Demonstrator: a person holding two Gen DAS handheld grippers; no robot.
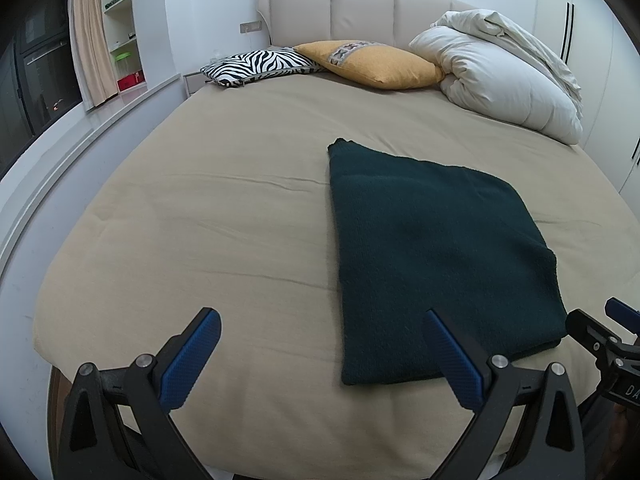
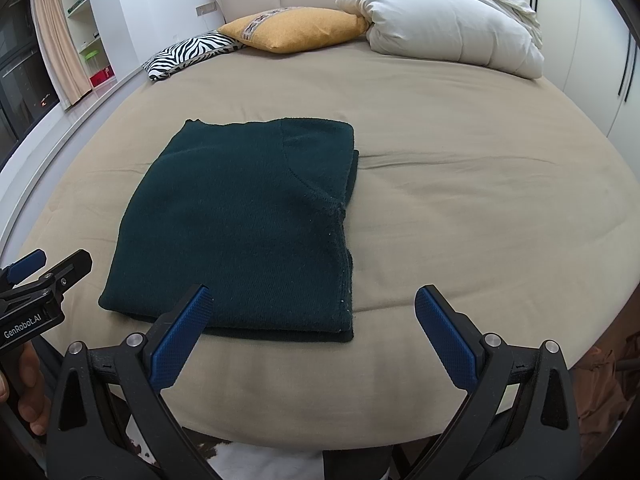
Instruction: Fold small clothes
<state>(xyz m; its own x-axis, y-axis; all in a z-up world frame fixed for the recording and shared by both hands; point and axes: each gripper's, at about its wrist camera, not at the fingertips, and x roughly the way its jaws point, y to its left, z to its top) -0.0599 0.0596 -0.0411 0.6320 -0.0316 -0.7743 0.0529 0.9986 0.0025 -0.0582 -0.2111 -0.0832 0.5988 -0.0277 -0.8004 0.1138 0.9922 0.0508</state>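
Dark green knit sweater [image 2: 240, 224] lay folded near the bed's [image 1: 200, 220] foot edge. Left gripper [image 1: 320, 356] and right gripper [image 2: 312, 332] hovered spread, empty. Soft, limp, fairly thick (pinch layered corners together).

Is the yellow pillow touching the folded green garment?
Apart. The right wrist view shows bare sheet between the yellow pillow and the green garment.
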